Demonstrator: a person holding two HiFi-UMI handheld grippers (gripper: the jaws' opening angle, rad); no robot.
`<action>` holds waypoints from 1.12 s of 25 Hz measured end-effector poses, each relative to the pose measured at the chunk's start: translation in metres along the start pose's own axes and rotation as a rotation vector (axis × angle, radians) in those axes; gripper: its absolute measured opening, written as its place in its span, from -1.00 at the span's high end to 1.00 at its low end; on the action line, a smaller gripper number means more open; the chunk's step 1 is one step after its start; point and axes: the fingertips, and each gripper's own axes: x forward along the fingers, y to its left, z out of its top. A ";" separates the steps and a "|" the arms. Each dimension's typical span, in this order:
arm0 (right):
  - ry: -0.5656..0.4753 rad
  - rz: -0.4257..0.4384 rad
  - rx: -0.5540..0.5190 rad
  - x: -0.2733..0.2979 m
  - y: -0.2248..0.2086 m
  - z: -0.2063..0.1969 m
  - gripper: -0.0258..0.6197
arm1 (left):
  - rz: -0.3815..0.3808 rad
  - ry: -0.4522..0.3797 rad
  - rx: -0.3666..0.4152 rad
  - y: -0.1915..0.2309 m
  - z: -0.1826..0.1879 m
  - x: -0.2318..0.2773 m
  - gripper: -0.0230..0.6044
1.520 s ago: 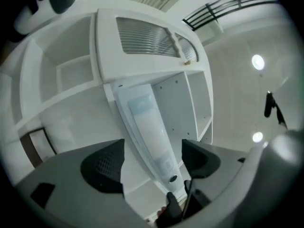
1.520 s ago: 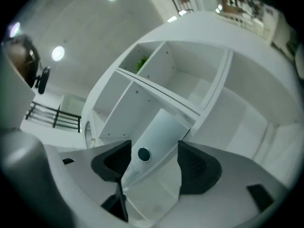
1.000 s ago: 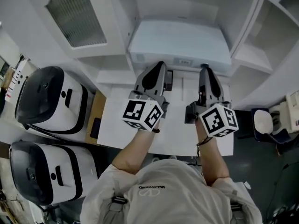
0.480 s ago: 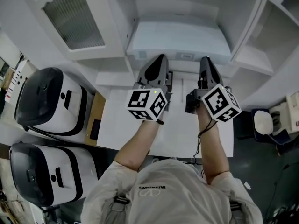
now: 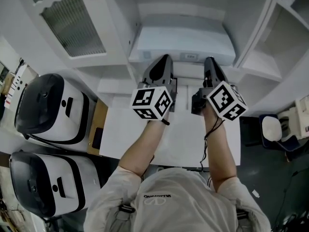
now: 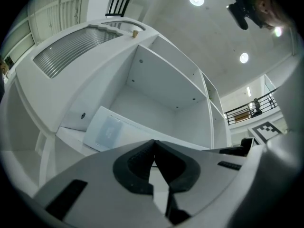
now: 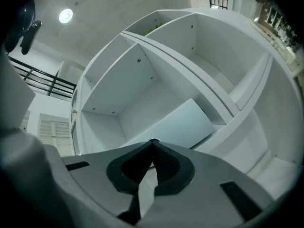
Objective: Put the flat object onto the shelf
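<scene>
L tongs [image 6: 154,143] shut, flat white obj [image 6: 107,132] in shelf [image 6: 159,80] bay

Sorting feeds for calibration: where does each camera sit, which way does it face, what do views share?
Head view: on the person's head, facing steeply down at shelf and flat object; shows forearms, left gripper, right gripper.
Left gripper view: on the left gripper, facing along its shut jaws into the shelf.
Right gripper view: likewise, right gripper's shut jaws.
Shared: the flat object.
</scene>
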 end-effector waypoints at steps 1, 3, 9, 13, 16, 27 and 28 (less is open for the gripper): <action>0.000 0.002 -0.002 0.001 0.000 0.000 0.89 | 0.002 -0.001 -0.001 0.001 0.000 0.001 0.91; -0.001 0.004 -0.011 0.002 0.001 0.000 0.89 | 0.006 -0.004 -0.005 0.002 0.000 0.003 0.91; -0.034 -0.001 0.011 -0.011 -0.002 0.005 0.89 | -0.006 -0.044 -0.007 0.004 0.006 -0.005 0.91; -0.077 0.023 -0.026 -0.034 0.003 0.014 0.89 | -0.034 -0.084 0.076 -0.004 0.020 -0.027 0.91; -0.095 0.028 -0.055 -0.053 0.001 0.015 0.89 | -0.060 -0.101 0.154 -0.009 0.030 -0.051 0.91; -0.100 0.029 -0.220 -0.120 -0.011 0.010 0.89 | -0.036 -0.084 0.230 0.007 0.035 -0.128 0.91; -0.089 0.023 -0.218 -0.124 -0.014 0.008 0.89 | -0.025 -0.079 0.218 0.010 0.032 -0.133 0.91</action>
